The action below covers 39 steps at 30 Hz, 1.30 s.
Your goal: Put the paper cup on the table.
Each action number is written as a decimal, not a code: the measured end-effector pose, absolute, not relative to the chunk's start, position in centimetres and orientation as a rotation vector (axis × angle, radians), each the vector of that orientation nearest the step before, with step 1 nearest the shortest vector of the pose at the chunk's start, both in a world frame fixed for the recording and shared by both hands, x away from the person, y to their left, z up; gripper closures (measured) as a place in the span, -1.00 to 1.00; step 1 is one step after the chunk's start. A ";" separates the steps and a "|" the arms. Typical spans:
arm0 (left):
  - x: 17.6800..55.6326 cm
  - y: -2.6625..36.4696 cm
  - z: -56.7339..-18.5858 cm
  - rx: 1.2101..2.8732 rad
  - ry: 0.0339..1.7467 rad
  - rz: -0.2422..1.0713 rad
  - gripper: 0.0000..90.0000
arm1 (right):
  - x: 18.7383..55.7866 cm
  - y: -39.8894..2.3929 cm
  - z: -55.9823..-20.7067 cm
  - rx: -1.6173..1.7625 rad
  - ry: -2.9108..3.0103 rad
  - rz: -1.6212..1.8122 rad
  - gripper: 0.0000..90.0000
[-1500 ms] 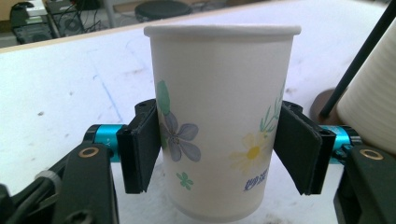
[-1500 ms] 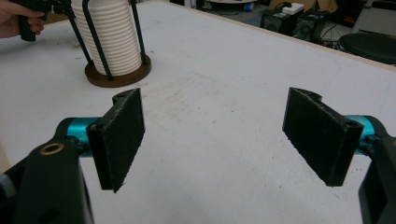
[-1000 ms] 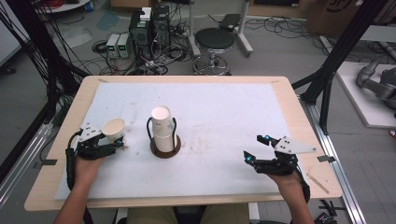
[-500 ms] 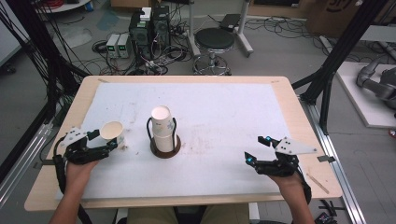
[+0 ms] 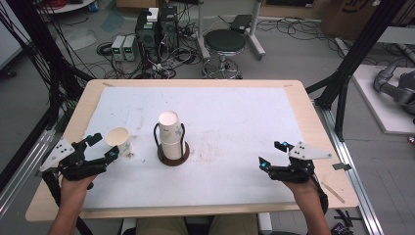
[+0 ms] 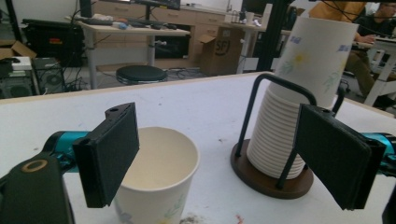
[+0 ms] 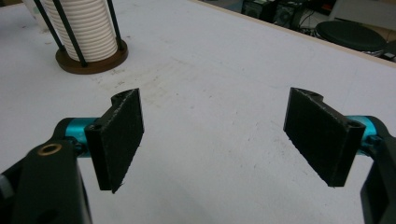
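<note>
With its jaws spread wide and nothing pinched between them, the left gripper (image 5: 98,147) sits just behind the single white floral paper cup (image 5: 119,139), upright beside the wire-framed brown holder of stacked white cups (image 5: 171,137), and the right gripper (image 5: 273,155) gapes empty over the white tabletop (image 5: 235,117).

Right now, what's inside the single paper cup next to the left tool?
The paper cup stands upright and looks empty; pale inner wall shows. Its bottom is hidden behind the rim and the left tool.
</note>
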State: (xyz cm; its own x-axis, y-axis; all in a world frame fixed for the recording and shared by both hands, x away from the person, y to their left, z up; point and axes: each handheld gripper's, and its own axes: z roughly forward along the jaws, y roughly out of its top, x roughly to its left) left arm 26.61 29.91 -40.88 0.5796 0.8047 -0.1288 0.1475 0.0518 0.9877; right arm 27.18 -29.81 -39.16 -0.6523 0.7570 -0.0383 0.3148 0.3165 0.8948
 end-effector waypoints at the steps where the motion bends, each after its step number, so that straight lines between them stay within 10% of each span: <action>1: 26.6 29.7 -40.9 1.459 0.858 0.605 -0.67 | 27.2 -29.8 -39.2 0.936 2.128 1.297 -0.54; 39: 25.0 27.6 -41.1 1.516 0.773 0.574 -0.67 | 26.1 -29.7 -38.8 0.928 2.078 1.333 -0.54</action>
